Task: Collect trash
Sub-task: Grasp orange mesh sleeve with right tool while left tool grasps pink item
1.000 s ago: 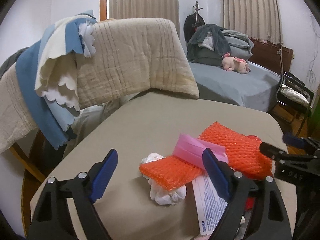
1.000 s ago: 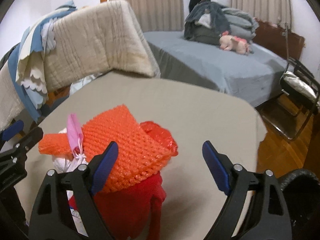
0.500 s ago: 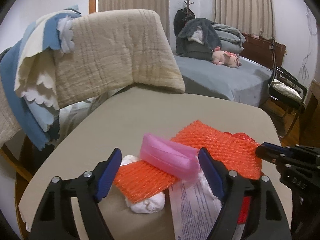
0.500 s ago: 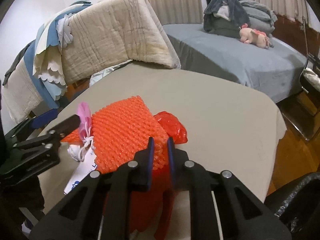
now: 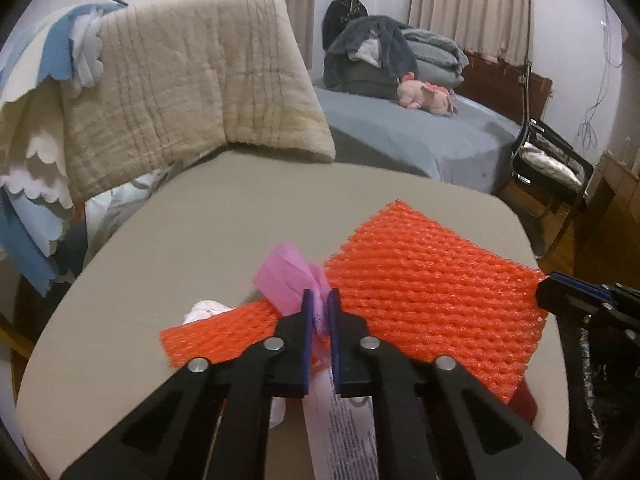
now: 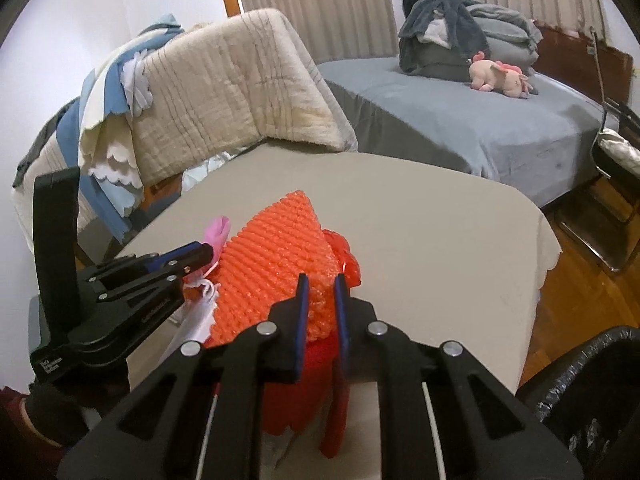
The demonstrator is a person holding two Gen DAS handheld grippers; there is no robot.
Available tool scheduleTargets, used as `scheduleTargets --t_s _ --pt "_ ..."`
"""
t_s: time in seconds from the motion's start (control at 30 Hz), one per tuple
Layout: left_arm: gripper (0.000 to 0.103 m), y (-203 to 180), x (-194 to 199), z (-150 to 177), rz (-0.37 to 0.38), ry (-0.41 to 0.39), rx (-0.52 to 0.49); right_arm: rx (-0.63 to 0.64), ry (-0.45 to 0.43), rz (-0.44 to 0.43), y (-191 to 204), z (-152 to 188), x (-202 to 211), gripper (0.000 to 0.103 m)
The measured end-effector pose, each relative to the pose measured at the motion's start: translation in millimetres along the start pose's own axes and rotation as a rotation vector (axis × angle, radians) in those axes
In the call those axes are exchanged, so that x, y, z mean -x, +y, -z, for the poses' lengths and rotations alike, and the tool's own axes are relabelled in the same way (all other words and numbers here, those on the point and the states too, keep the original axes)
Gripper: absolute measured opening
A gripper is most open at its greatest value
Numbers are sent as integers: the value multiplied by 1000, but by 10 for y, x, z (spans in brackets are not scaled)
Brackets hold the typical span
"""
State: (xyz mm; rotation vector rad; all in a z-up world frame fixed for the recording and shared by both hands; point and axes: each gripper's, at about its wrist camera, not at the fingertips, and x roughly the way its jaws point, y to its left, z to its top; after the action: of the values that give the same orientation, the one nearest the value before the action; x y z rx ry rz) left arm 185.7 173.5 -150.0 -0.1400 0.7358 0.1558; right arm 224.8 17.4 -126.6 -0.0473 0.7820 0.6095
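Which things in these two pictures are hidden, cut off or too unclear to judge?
- Left wrist view: the printed white wrapper lies partly under the left gripper; its text is too small to read.
- Left wrist view: the white tissue is mostly covered by the orange foam net.
- Right wrist view: the black trash bag is cut off at the edge.
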Motion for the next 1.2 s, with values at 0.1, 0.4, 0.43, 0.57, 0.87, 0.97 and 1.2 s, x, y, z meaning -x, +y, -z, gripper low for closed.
scheduleTargets --t_s 0.1,0.4,0.43,0.57,0.87,0.97,1.2 --pt "5 8 201 -34 5 -42 7 8 -28 -3 13 -39 141 11" --pt "4 -120 798 -130 63 -126 -6 29 -117 -10 99 -142 608 9" --pt "4 -143 857 -130 70 -130 -3 31 -127 -5 102 -148 668 9" --pt "4 -270 1057 -118 76 -155 -23 25 -162 19 57 -150 894 9" --pt "4 -736 1268 -74 173 -167 -87 -29 -221 136 -337 58 1479 9" --pt "4 -1000 1306 -38 230 -166 -116 -58 -227 196 -561 205 1703 9" --pt "4 -1704 1283 88 360 -140 -201 -135 -224 323 -1038 557 2095 9"
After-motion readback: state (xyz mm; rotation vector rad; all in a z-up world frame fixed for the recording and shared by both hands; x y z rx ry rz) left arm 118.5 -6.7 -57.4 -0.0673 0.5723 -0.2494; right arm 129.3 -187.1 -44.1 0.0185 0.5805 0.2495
